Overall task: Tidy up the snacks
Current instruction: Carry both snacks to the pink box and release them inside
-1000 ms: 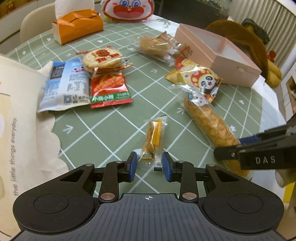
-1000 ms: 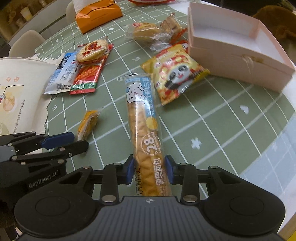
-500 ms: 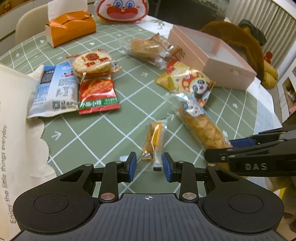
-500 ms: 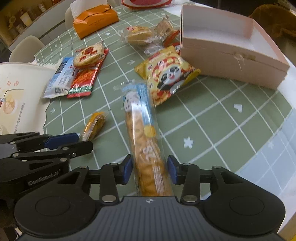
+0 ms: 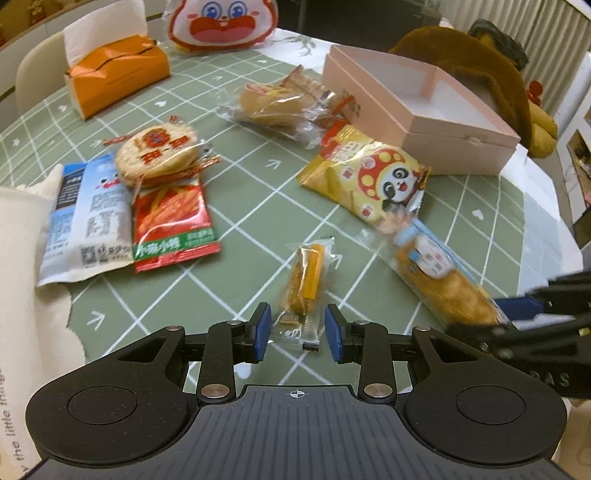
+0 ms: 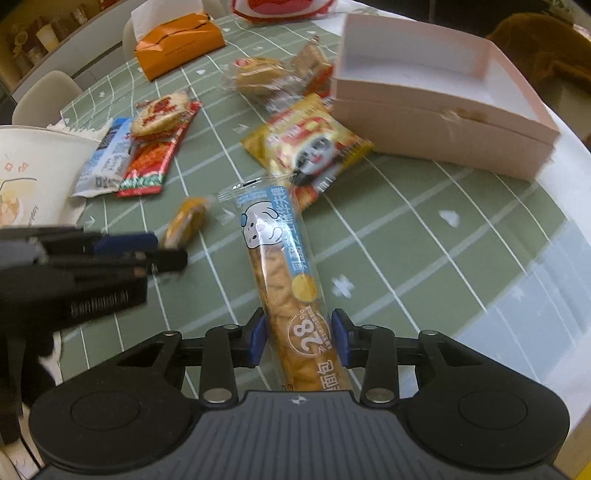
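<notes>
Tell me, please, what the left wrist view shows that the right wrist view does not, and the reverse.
Only the left wrist view shows the left gripper open around the tail of the small yellow snack, plus the whole cartoon cushion at the far edge.

Only the right wrist view shows the right gripper with its pads on either side of the long bread stick pack, and that pack's printed front.

Both show the pink box, the panda bag, the orange tissue box and the green tablecloth.

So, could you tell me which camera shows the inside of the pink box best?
The right wrist view: the pink box sits close and looked down into, showing its pale, bare floor. The left wrist view has the pink box farther off, with less of its floor visible.
</notes>
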Motion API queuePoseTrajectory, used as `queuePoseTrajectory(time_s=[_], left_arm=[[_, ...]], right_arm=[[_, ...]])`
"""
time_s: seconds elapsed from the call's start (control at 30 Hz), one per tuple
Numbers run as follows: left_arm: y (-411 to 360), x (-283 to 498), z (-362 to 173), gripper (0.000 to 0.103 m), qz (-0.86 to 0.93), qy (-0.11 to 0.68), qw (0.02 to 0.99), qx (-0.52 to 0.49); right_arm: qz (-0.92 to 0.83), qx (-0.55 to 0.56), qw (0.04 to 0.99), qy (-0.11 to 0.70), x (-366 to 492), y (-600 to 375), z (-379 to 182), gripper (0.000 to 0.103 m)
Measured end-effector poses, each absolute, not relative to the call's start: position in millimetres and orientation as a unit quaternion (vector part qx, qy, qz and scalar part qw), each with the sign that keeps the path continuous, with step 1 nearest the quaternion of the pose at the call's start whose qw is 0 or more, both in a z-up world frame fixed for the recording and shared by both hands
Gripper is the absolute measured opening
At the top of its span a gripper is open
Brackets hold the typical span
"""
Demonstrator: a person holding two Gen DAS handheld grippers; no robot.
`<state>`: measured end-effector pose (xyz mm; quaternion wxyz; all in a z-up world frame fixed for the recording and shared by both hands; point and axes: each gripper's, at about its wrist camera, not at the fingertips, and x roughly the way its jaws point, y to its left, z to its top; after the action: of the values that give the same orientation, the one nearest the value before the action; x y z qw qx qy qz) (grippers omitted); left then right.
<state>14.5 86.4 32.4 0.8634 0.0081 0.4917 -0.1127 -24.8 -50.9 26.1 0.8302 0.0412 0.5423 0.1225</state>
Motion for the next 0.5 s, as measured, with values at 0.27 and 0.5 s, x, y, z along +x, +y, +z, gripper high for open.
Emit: queuePoseTrajectory(time_s=[0.27,0.5], left_arm=[[86.5,17.3,40.1,0.036,-0.13,0.49,0.862,0.001],[74.0,33.4,29.2,0.036,-0.129,0.498,0.857,0.023]], right_arm=[[0.098,0.047,0.831,0.545,-39.5,-77.1,23.6,0.038],[0.1,0.019,0.84,0.533,-31.4,-64.5,22.3,0.044]])
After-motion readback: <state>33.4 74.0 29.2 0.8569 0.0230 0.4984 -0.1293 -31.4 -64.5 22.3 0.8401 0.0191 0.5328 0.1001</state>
